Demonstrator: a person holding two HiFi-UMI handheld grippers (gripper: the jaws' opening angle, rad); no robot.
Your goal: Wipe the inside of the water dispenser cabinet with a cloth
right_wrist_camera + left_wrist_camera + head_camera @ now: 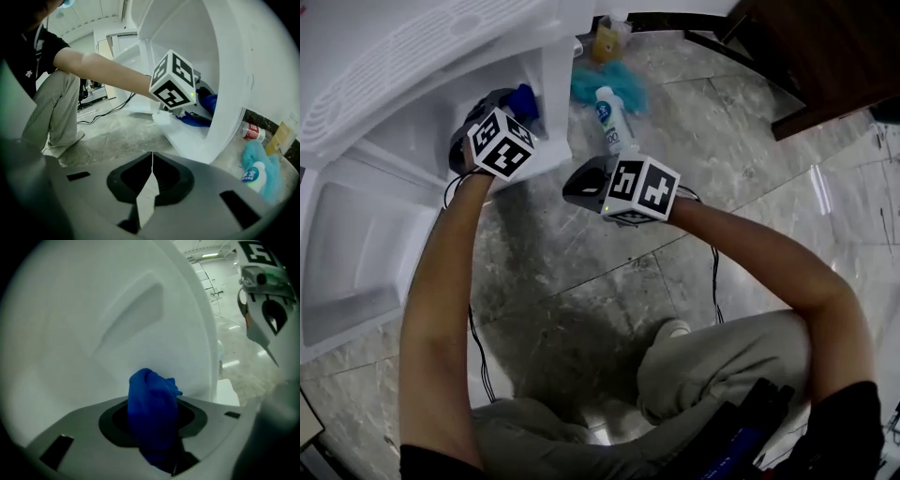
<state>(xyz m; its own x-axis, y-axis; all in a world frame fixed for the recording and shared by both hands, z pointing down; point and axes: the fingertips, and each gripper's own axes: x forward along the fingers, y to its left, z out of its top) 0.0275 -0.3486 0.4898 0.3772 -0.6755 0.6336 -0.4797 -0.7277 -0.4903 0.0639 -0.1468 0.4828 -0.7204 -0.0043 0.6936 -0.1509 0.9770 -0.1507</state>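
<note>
Since the wiping is assigned to one side only, the cloth (152, 408) is carried into the water dispenser cabinet (84, 329) by the left gripper (499, 117) alone.
The blue cloth is clamped in a bunch between the left jaws, which are partly closed on it. It is presented to the white inner wall, though contact cannot be confirmed. The right gripper (150, 185) is held outside over the floor (581, 300), jaws together and empty, judged to be standing clear.

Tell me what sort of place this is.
Probably an indoor room in a home or office, during cleaning: a polished stone-tile floor, a white water dispenser cabinet standing open, and a white bottle and a teal cloth lying on that floor. Dark wooden furniture stands nearby.
</note>
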